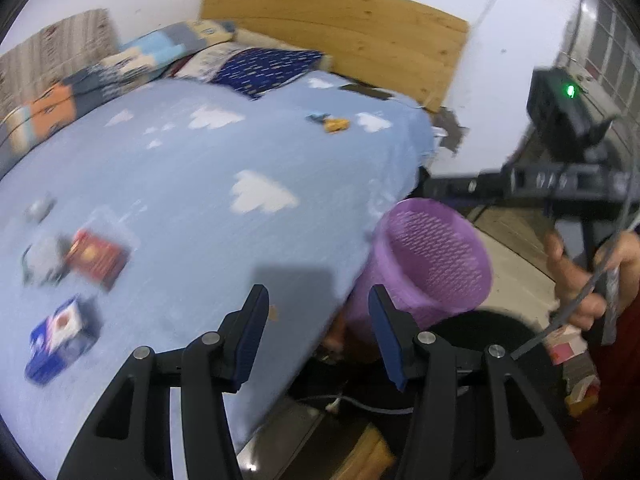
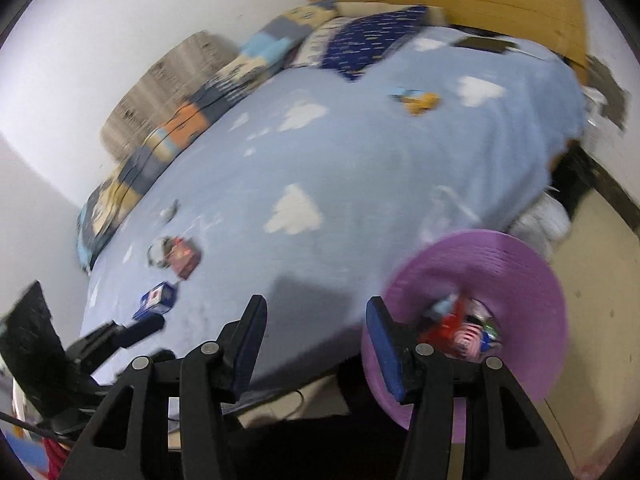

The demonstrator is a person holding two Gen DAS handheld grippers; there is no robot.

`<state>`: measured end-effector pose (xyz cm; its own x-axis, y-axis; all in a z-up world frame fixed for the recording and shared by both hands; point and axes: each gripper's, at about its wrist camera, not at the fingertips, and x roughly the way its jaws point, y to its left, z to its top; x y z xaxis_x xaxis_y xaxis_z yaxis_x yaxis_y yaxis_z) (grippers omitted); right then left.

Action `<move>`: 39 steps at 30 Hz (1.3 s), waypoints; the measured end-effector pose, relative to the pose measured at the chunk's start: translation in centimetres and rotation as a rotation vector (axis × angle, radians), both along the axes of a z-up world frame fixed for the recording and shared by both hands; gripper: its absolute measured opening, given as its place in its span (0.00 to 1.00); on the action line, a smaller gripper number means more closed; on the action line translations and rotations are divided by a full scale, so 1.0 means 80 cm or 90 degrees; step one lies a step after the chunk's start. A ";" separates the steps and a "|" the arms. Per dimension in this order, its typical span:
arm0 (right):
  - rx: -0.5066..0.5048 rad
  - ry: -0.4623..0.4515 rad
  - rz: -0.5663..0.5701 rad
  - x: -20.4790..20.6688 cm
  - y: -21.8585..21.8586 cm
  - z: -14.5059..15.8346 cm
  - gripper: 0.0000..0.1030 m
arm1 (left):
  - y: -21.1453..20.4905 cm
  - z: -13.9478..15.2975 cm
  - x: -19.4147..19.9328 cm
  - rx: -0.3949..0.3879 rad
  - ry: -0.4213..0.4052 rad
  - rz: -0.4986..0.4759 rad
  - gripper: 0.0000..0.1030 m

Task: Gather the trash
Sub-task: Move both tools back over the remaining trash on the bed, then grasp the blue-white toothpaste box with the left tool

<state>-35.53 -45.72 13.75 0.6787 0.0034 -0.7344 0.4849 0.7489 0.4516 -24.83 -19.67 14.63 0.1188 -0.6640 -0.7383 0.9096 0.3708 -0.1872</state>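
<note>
- Motion blur smears the small packets [image 1: 96, 260] on the bed [image 1: 192, 184]; their labels cannot be read.
- Trash inside the purple basket [image 2: 532, 280] shows only as a red and white jumble.
- The basket's base is hidden behind the right tongs [image 2: 316, 344].
- The hand [image 1: 580, 280] is cut off at the left wrist view's edge.

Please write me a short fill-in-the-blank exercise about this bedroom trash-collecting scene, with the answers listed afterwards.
1. The purple basket stands beside the ____.
2. The bed sheet is light blue with white ____ printed on it.
3. Nothing sits between the fingers of the left gripper; it is ____.
4. The headboard is made of ____.

Answers: bed; clouds; open; wood
</note>
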 end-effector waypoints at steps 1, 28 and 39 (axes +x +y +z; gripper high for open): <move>-0.004 -0.001 0.016 0.013 0.009 0.003 0.53 | 0.014 -0.004 0.007 0.004 0.001 0.012 0.49; 0.024 0.057 0.245 0.241 0.182 -0.039 0.53 | 0.251 -0.112 0.300 -0.077 0.220 0.490 0.50; 0.041 0.043 0.231 0.237 0.163 -0.038 0.53 | 0.190 -0.039 0.179 0.008 0.138 0.141 0.52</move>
<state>-16.61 -32.70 10.74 0.5751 0.2827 -0.7677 0.2239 0.8482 0.4801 -10.50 -4.49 11.48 0.0984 -0.6305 -0.7699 0.7457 0.5590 -0.3624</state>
